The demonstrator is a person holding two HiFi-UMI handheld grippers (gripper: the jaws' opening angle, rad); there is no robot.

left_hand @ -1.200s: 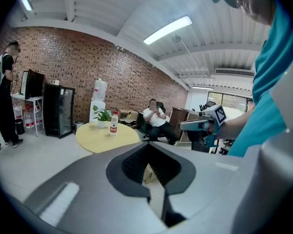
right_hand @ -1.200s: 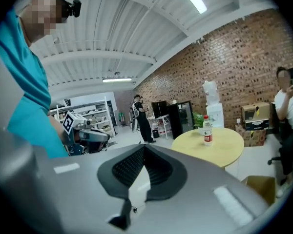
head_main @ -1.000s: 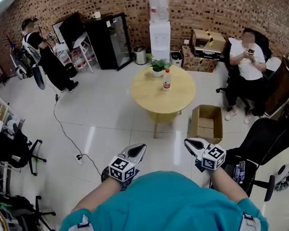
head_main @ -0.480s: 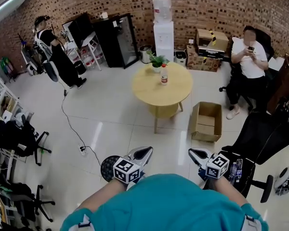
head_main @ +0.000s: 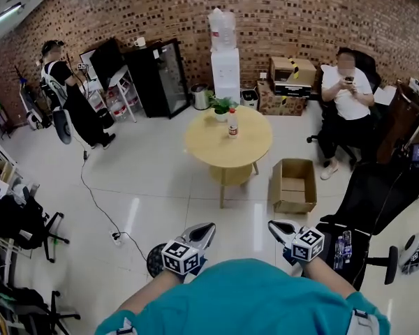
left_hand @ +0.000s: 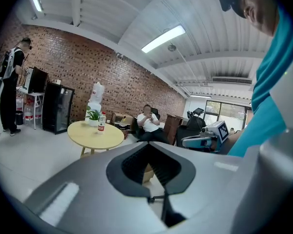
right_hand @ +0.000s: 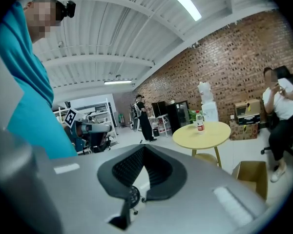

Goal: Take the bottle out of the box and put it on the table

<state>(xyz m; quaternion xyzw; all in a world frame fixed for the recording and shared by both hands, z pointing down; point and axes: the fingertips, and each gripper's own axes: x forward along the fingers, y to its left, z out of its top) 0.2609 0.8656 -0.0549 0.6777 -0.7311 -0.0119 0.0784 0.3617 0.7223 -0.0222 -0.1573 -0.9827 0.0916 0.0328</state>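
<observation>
A clear bottle with a red label (head_main: 232,123) stands upright on the round yellow table (head_main: 216,145), beside a small potted plant (head_main: 222,105). The open cardboard box (head_main: 293,185) sits on the floor to the table's right, and I see no bottle in it. My left gripper (head_main: 204,230) and right gripper (head_main: 278,227) are held low in front of my teal shirt, far short of the table and box. Both are shut with nothing in them. The left gripper (left_hand: 149,145) view shows the bottle (left_hand: 101,122) far off, as does the right gripper (right_hand: 144,147) view, where the bottle (right_hand: 200,121) stands beyond the box (right_hand: 251,174).
A black office chair (head_main: 377,201) stands close on my right. One person sits by the back wall (head_main: 346,93), another stands at the left (head_main: 66,96). A cable and power strip (head_main: 115,237) lie on the floor at left. A water dispenser (head_main: 225,54) stands behind the table.
The head view has shifted a little, and both grippers sit slightly lower in it. They stay shut and empty. The bottle stays on the table.
</observation>
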